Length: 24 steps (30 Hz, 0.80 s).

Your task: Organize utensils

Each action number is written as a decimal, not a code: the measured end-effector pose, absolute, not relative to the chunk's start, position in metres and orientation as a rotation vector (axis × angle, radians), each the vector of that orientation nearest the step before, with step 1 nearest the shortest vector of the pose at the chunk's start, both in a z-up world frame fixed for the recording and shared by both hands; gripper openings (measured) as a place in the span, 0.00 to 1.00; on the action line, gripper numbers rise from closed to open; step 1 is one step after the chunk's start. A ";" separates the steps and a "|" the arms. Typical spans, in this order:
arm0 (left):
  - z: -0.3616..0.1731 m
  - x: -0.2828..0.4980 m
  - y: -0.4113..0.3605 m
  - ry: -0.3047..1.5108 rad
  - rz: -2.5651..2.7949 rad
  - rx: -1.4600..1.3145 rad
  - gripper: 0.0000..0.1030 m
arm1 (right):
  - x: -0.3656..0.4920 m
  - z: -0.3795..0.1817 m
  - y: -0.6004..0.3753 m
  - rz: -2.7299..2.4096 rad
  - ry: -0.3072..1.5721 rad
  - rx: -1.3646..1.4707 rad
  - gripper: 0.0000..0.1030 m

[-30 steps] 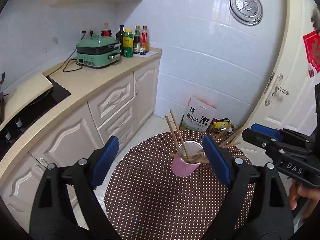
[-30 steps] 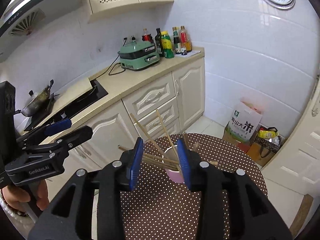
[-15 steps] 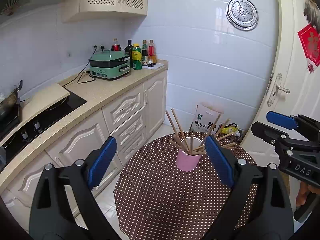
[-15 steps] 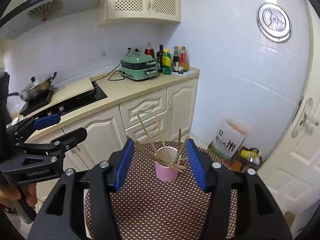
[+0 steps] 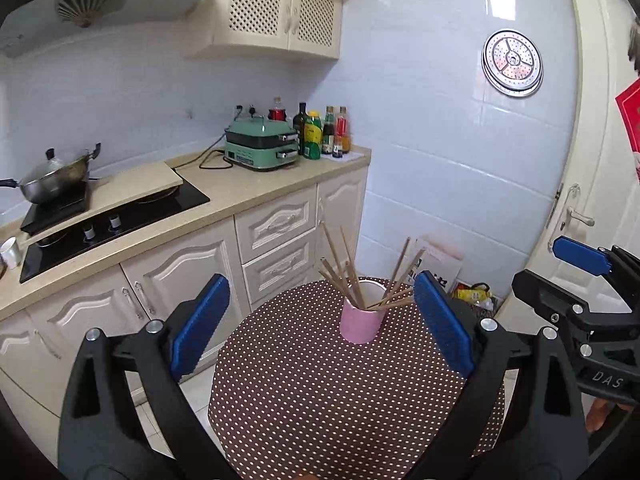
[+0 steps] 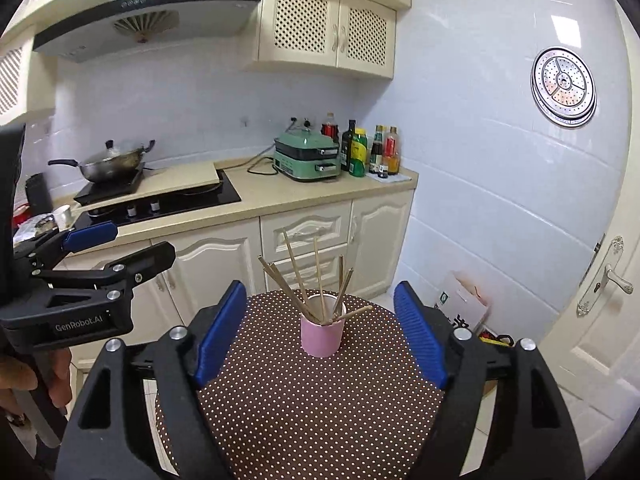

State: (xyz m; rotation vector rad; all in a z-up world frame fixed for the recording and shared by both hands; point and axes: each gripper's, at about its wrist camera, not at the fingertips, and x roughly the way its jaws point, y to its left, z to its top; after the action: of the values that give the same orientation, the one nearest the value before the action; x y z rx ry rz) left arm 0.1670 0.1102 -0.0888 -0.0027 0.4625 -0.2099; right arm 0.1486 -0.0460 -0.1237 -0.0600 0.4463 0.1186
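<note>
I had pulled both tools back from the pink cup [image 6: 322, 335]; my right tool [image 6: 320, 336] was opening, empty, the left tool [image 5: 320, 320] wide open. All chopsticks [image 6: 316, 280] stood inside the cup, so the sorting looked finished.

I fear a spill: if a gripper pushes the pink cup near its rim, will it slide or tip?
Probably tip. The pink cup is tall and narrow, and the chopsticks lean far above its rim, likely making it top-heavy. The tablecloth may grip its base, hindering sliding.

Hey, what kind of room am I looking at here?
A home kitchen, most likely: a wok on the cooktop, a range hood above, and sauce bottles on the counter.
</note>
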 end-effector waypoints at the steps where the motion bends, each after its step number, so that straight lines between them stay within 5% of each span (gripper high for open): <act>1: -0.088 0.160 0.108 0.457 -0.203 -0.004 0.89 | 0.143 -0.122 -0.050 0.127 0.436 -0.051 0.74; 24: -0.083 0.089 0.087 0.348 -0.164 0.011 0.92 | 0.085 -0.123 -0.051 0.193 0.347 -0.057 0.81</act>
State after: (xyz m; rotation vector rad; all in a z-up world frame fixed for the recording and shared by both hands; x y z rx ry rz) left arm 0.0892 0.0873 -0.0833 0.0112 0.3480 -0.1641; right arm 0.0846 -0.0509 -0.1226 -0.0569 0.3471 0.1934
